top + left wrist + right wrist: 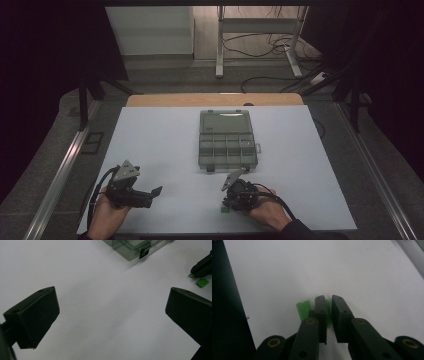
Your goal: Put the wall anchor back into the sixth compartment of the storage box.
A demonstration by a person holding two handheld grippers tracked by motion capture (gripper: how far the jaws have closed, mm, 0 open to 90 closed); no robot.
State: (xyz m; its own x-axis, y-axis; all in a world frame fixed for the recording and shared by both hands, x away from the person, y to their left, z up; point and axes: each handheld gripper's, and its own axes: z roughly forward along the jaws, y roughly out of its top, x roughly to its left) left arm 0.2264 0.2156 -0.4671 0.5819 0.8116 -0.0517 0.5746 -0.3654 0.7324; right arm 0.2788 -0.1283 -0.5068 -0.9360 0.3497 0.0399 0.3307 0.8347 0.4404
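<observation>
My right gripper [328,298] points down at the white table top near its front edge, shut on a small green plastic piece [328,308] that shows between its pads. A second green piece [303,309] lies just left of the jaws. In the high view the right gripper [226,204] stands over a green piece [225,210]. My left gripper [153,195] rests low at the front left, its jaws wide open with nothing between them [112,291]. From the left gripper view a loose green piece [202,282] lies beside the right gripper's tips [202,266].
A clear compartment box [228,147] sits open in the middle of the white table top [160,145], its lid [225,121] folded back; its latch corner [142,252] shows in the left gripper view. The table's front edge [239,305] runs close by the green pieces.
</observation>
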